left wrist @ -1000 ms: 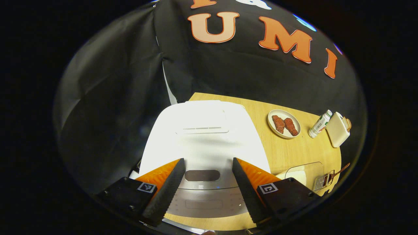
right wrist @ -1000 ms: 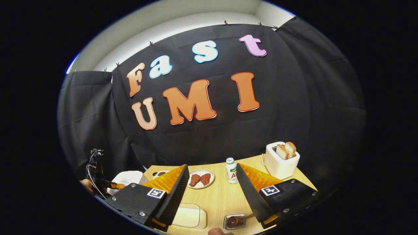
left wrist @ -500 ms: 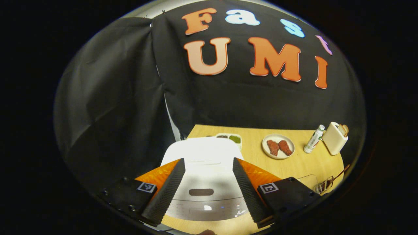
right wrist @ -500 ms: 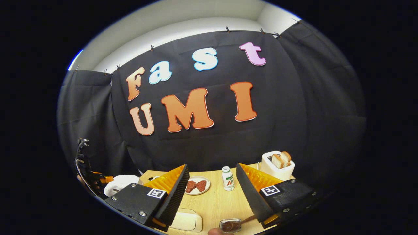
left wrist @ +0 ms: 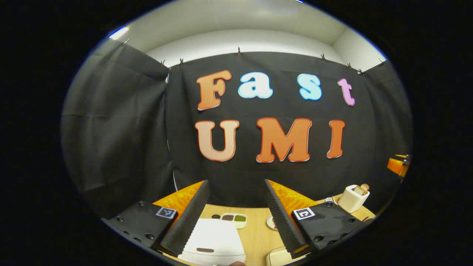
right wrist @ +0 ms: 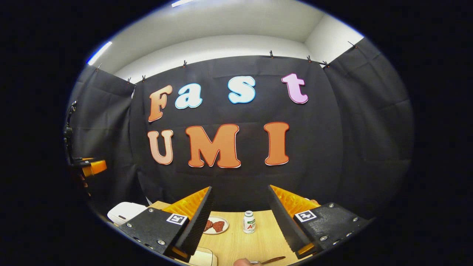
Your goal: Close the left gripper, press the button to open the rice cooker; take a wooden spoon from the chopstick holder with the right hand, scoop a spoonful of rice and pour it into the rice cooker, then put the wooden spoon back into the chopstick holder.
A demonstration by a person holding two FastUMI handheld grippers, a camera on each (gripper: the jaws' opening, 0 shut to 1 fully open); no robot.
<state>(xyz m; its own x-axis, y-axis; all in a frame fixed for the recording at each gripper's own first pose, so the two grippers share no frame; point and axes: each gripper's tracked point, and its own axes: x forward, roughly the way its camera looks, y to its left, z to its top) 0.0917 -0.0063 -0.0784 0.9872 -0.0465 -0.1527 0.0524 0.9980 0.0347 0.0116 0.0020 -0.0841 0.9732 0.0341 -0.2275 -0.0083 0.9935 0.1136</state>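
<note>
Grippers raised above the table, we look across a booth kitchen with the task not yet begun: the left gripper [left wrist: 236, 218] stands with its jaws wide apart and nothing between them, though the first step asks us to close it before pressing the button. The right gripper [right wrist: 240, 221] is likewise spread and empty. In the left gripper view the rice cooker [left wrist: 212, 242] sits low between the fingers, a smooth white plastic body with rounded corners, its lid down and a small dark oval recess [left wrist: 205, 250] on the front; we judge that to be the release, but cannot be sure. The same cooker shows at the far left of the right gripper view [right wrist: 123, 212]. We judge the next move to be bringing the left fingers together, tipping the gripper down, and pushing the closed tips squarely onto that recess. The wooden spoon's [right wrist: 272, 260] thin brown handle peeks in at the bottom edge of the right gripper view; the chopstick holder is too close to the edge to make out. On the pale wood-grain table [right wrist: 236, 244] stand a round white plate with two reddish-brown pieces [right wrist: 215, 225], a small white bottle [right wrist: 249, 222], a divided tray with dark and green fillings [left wrist: 233, 218], and a squat cream toaster [left wrist: 353, 197] holding bread slices. Ridged, saw-toothed faces line the fingers.
</note>
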